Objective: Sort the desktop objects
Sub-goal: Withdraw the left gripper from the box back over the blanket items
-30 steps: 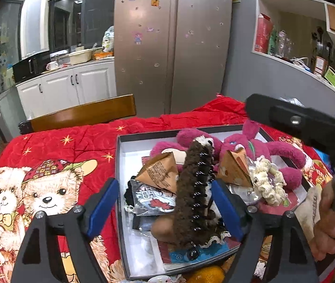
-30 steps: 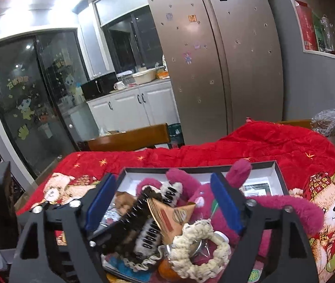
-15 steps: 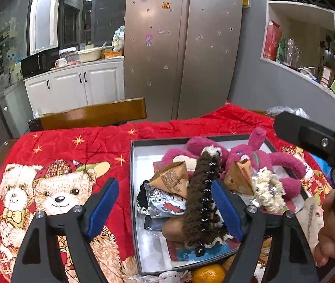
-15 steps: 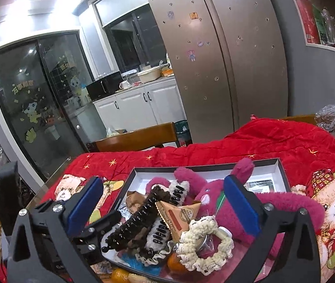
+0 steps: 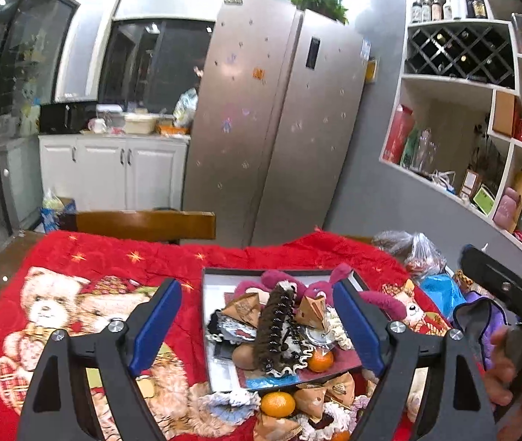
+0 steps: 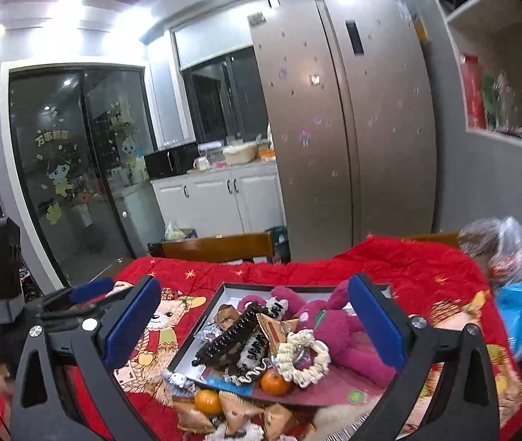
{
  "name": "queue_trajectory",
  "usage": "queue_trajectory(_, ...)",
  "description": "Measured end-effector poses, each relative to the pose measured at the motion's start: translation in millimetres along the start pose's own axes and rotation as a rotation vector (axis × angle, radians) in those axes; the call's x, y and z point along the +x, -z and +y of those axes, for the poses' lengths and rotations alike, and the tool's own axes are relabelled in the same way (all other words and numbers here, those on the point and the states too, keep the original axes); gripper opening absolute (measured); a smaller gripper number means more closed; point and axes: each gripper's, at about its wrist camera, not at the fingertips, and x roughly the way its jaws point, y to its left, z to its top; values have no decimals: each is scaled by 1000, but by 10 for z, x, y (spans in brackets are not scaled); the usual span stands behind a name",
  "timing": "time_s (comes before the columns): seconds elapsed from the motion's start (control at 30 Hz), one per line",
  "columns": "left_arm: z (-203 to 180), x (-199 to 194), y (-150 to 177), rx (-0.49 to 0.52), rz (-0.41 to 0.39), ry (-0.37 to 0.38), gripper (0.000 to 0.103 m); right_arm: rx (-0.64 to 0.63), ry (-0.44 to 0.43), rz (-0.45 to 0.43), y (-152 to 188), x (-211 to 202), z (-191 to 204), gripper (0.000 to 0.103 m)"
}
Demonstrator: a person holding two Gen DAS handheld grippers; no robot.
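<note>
Red-clothed table point(image 5: 88, 257) mostly sorted, box point(image 6: 202, 327) piled full, oranges point(image 5: 278, 403) and packets point(image 6: 235, 409) still outside; left gripper point(image 5: 257, 325) and right gripper point(image 6: 253, 318) wide open, empty

The right gripper point(image 6: 253, 323) hangs above the table with its blue-padded jaws spread wide and nothing between them. Below sits a shallow grey tray point(image 6: 202, 325) on a red bear-print cloth point(image 6: 426, 268), heaped with a pink plush toy point(image 6: 338, 327), a dark claw hair clip point(image 6: 229, 334) and a cream scrunchie point(image 6: 303, 356). One orange point(image 6: 276, 381) lies inside (a second point(image 6: 207, 400) seems to rest just outside the near edge).
</note>
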Motion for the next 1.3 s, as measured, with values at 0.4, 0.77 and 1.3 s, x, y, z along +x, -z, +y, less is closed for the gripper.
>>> queue_trajectory(0.4,-134,-323,302,92,18,-121,89,-47,-6,4,221,-651,293,103)
queue_trajectory(0.77,25,-572,915,62,51,-44,89,-13,-26,-72,697,-899,280,103)
queue_trajectory(1.3,-298,-397,1215,83,104,39,89,-12,105,34,1201,-744,-403,103)
